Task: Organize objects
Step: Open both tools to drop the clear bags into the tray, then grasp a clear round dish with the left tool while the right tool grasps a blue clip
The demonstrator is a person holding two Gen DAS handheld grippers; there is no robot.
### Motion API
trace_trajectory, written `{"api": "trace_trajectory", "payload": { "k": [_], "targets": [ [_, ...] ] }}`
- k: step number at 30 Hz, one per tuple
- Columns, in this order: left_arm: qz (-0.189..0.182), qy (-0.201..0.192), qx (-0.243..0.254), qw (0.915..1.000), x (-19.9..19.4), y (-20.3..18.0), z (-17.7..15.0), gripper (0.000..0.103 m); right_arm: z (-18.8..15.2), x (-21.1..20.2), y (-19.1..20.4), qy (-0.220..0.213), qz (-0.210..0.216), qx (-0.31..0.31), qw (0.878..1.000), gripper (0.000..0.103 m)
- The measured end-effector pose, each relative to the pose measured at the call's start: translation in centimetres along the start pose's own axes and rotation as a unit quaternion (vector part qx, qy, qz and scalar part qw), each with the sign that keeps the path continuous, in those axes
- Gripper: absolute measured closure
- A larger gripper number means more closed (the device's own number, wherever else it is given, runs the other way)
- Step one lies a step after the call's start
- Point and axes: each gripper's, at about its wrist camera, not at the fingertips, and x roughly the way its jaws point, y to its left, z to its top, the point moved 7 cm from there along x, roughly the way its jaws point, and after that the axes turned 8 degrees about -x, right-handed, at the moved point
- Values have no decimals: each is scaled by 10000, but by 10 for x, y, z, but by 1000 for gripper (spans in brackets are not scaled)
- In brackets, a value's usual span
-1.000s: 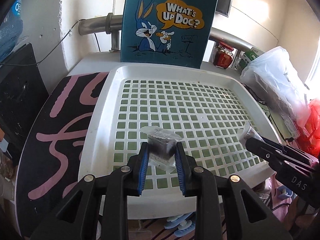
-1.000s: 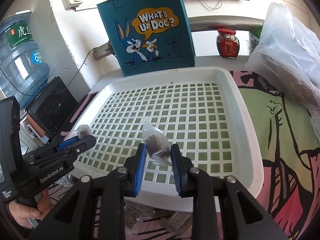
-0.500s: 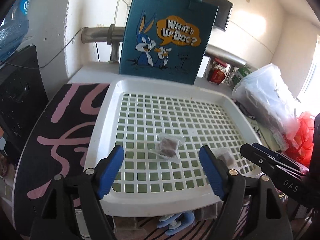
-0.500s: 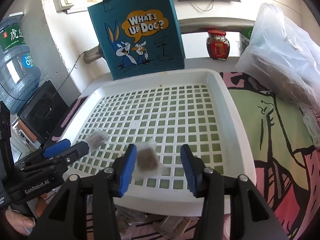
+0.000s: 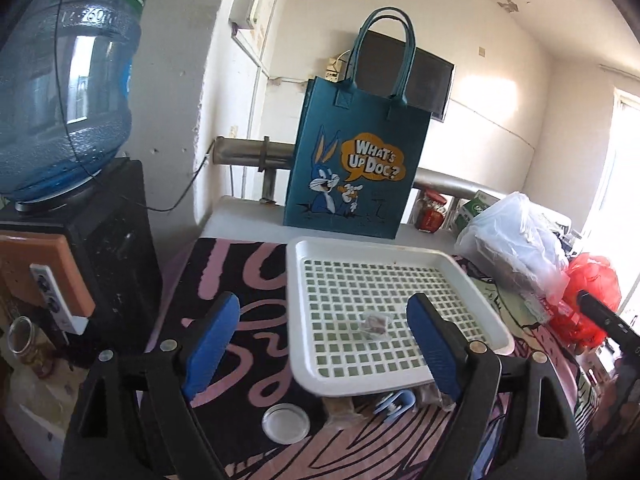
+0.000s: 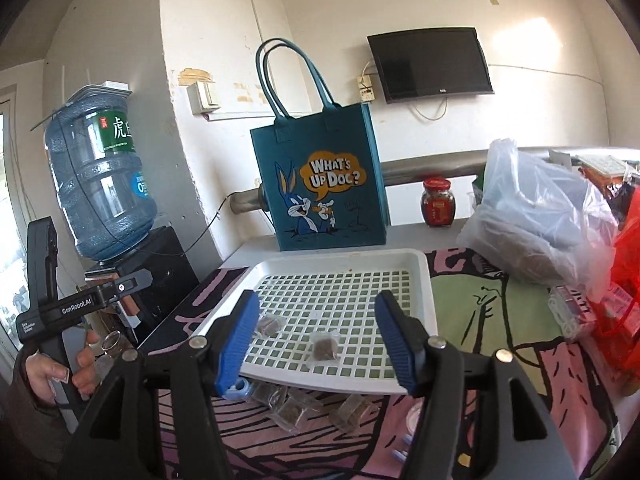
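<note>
A white slotted tray (image 5: 392,245) lies on the patterned table. One small clear packet of brown stuff (image 5: 375,325) rests near its front edge. My left gripper (image 5: 323,344) hovers above and short of the tray, jaws opening, with nothing between the blue pads (image 5: 212,344). In the right wrist view the tray (image 6: 340,259) holds two packets, one at the left (image 6: 269,325) and one in the middle (image 6: 325,349). My right gripper (image 6: 318,338) hangs above the front rim, jaws opening and free of both packets. A hand (image 6: 60,368) holds the left gripper's body (image 6: 80,306).
A teal cartoon tote bag (image 6: 324,200) stands behind the tray, with a red jar (image 6: 438,208) and a clear plastic bag (image 6: 532,216) to its right. Several more packets (image 6: 296,408), a blue clip (image 5: 394,404) and a round lid (image 5: 286,424) lie before the tray. A water bottle (image 5: 64,92) stands left.
Both grippers went from shut on a packet to open, leaving the packets lying on the tray. Both have pulled back and risen, so the tray looks smaller and farther.
</note>
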Motion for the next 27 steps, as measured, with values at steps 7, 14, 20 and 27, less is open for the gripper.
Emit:
{"api": "trace_trajectory", "payload": {
  "k": [7,14,20,27],
  "targets": [
    [513,816,43,9953,22,29,-53,17,-34,-20,-43,460,-496,316,9972,43],
    [898,1451,127,9852,46,46,-93,17,-93,8,-55,1523,-478,444,9862,43],
    [1042,1669,317,9799,61,44,-104,17,-123,32,-40,2199,-326,38,9750,43],
    [1176,1781,541,9755,69,42,-112,37,-139,42,-33,2551,-264,-201,9663,61]
  ]
}}
